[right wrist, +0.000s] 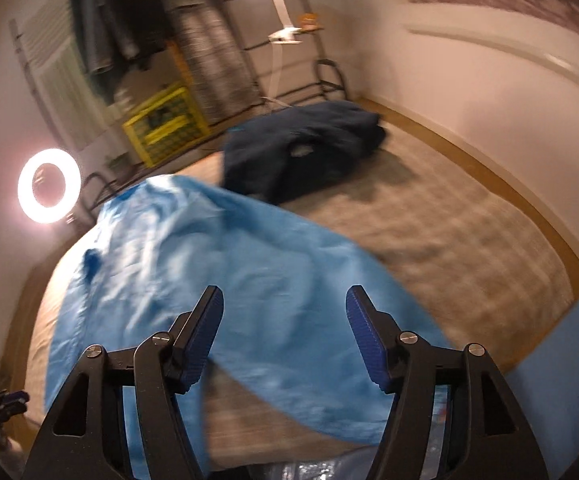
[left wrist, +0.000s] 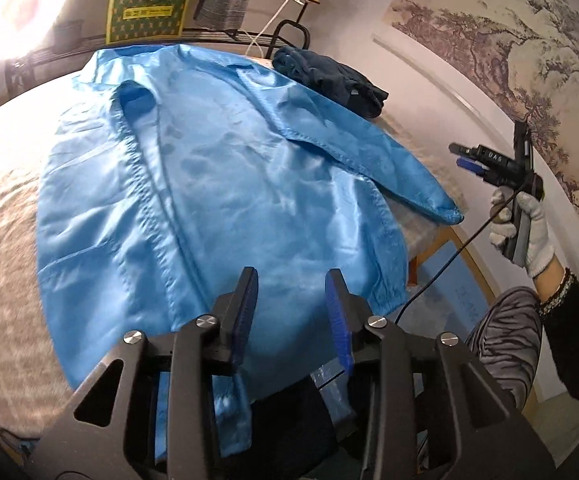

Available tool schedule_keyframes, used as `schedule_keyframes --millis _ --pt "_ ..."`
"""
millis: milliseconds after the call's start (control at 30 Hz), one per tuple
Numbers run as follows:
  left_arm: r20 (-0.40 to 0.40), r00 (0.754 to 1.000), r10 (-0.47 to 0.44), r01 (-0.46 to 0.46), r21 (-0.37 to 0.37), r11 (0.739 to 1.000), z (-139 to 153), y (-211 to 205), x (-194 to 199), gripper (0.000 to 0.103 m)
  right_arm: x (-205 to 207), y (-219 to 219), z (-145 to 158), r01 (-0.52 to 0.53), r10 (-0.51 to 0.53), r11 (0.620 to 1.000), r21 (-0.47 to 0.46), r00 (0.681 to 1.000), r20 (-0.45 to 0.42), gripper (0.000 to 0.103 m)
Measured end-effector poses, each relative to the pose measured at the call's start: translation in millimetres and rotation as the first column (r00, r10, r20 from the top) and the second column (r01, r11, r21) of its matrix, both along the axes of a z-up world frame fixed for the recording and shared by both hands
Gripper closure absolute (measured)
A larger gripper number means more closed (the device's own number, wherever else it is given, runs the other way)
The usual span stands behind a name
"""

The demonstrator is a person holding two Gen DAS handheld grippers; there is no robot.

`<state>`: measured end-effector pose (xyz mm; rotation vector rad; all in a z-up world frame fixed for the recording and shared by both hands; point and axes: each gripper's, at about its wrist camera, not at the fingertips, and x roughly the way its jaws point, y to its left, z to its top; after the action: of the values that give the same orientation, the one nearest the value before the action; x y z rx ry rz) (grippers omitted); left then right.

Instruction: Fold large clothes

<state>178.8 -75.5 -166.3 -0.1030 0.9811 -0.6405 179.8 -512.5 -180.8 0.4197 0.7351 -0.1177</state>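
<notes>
A shiny light-blue jacket (left wrist: 209,184) lies spread front-up on the beige-covered table (left wrist: 1,216), one sleeve folded across toward the right edge. My left gripper (left wrist: 291,280) hovers over the jacket's near hem, open, with a gap between its blue pads and no cloth in them. A gloved hand (left wrist: 529,232) holds my right gripper (left wrist: 465,158) off the table's right side, clear of the sleeve. In the blurred right wrist view the right gripper (right wrist: 284,294) stands wide open above the jacket (right wrist: 209,264), nothing between its fingers.
A dark navy garment (left wrist: 329,76) lies bundled at the far right corner of the table (right wrist: 449,232), also as the navy garment (right wrist: 301,148). Behind are a ring light (right wrist: 48,186), a yellow box (left wrist: 147,10) and a metal rack. A wall runs close along the right.
</notes>
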Motion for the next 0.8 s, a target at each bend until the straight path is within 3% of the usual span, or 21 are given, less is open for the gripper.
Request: schedule_keyframes --millis 200,400,567,633,700,800 --pt "-0.022 1.0 0.004 -0.004 -0.002 1.0 -10.5 -17.5 29.7 0.069 4.8 -52.8 -36.6 0.135 -0.129 0.989 0.056 0.986 -0.106 0.034" --pt "-0.071 0.997 0.03 -0.03 -0.003 1.0 -31.6 -17.5 47.2 0.069 17.7 -71.1 -69.7 0.157 -0.133 0.983 0.092 0.966 -0.222 0.034" --pt "-0.081 0.995 0.051 -0.051 0.004 0.999 -39.2 -14.1 53.4 0.069 26.1 -68.3 -75.7 0.123 -0.093 0.984 0.126 0.97 -0.225 0.034" --pt "-0.078 0.995 0.062 -0.062 0.005 0.998 -39.6 -11.3 55.1 0.069 31.2 -60.4 -73.9 0.073 -0.044 0.99 0.122 0.974 -0.22 0.055" --pt "-0.08 0.994 0.072 -0.072 0.0 0.997 -40.0 -7.9 56.7 0.069 39.6 -49.3 -74.5 0.022 0.007 0.992 0.12 0.971 -0.237 0.098" --pt "-0.079 0.993 0.084 -0.084 -0.004 0.996 -39.2 -3.3 58.5 0.069 41.5 -35.7 -70.2 -0.01 0.028 0.997 0.078 0.972 -0.234 0.101"
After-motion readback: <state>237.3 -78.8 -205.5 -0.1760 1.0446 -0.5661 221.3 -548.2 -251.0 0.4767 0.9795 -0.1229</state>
